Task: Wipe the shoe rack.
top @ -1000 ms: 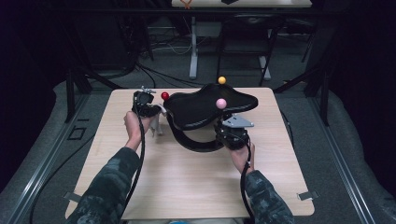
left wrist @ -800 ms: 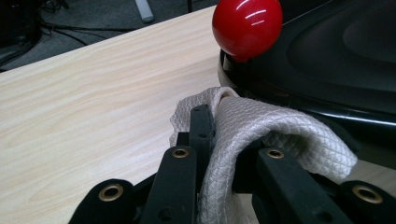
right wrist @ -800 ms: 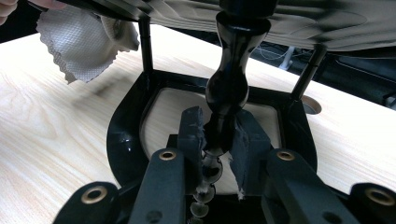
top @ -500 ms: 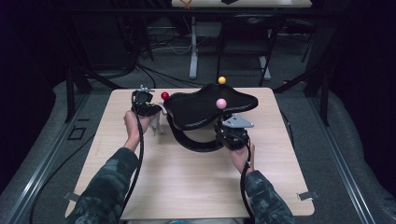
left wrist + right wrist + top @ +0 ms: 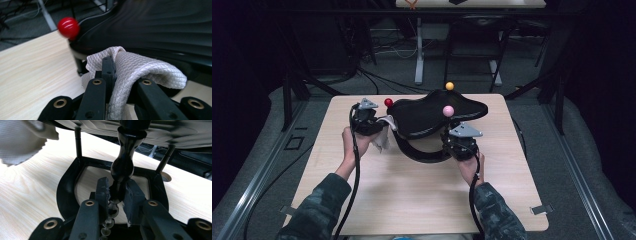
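A black stand with a leaf-shaped tray (image 5: 427, 117) on top sits mid-table, with a red ball (image 5: 388, 102), a yellow ball (image 5: 449, 86) and a pink ball (image 5: 448, 111) on it. My left gripper (image 5: 379, 131) is shut on a white woven cloth (image 5: 140, 67), held against the tray's left end (image 5: 162, 25) just below the red ball (image 5: 68, 27). My right gripper (image 5: 117, 192) is shut on the stand's black turned post (image 5: 123, 167), low down above the base ring (image 5: 67, 185). The cloth (image 5: 22, 140) hangs at the upper left of the right gripper view.
The pale wooden table (image 5: 412, 195) has bare room in front of the stand. Thin rods (image 5: 78, 142) join the base ring to the tray. Beyond the far edge stand dark frames, cables and a desk leg (image 5: 419, 55).
My left gripper has shifted a little with the cloth along the tray's left end. The right gripper and the stand have stayed in place.
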`<state>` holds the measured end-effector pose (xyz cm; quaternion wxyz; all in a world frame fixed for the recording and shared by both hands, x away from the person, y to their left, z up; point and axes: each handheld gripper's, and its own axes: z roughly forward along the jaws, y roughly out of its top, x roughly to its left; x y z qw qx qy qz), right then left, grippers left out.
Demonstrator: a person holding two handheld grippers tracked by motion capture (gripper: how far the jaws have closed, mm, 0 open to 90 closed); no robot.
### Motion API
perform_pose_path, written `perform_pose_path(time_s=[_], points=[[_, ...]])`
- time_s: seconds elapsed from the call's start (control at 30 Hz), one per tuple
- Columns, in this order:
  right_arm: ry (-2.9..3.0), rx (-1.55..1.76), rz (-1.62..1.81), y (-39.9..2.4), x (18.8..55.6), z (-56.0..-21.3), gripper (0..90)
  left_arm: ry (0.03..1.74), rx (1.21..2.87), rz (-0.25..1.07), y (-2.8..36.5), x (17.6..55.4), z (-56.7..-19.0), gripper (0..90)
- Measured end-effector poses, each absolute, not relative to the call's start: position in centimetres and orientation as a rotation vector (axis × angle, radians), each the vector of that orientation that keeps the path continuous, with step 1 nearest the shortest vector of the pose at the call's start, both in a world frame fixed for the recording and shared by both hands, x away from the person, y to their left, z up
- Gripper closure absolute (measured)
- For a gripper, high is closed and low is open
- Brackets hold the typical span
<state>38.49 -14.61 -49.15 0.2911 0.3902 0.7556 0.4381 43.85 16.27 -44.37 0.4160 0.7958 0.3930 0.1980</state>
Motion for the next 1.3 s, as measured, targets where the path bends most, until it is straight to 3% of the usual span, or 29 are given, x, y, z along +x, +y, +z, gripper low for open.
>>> perform_pose_path(time_s=[0.43, 0.9, 1.3], points=[[2.006, 1.043, 1.166, -14.6, 38.5, -49.2, 75.1, 0.863, 2.011, 0.508, 15.3, 39.7, -42.4, 82.9], [2.018, 1.031, 1.166, -14.5, 38.6, -49.1, 75.3, 0.802, 2.008, 0.488, 15.8, 37.8, -42.5, 82.9], [2.062, 0.937, 1.196, -13.3, 39.0, -49.3, 75.6, 0.938, 2.06, 0.493, 20.8, 36.4, -46.2, 82.8]])
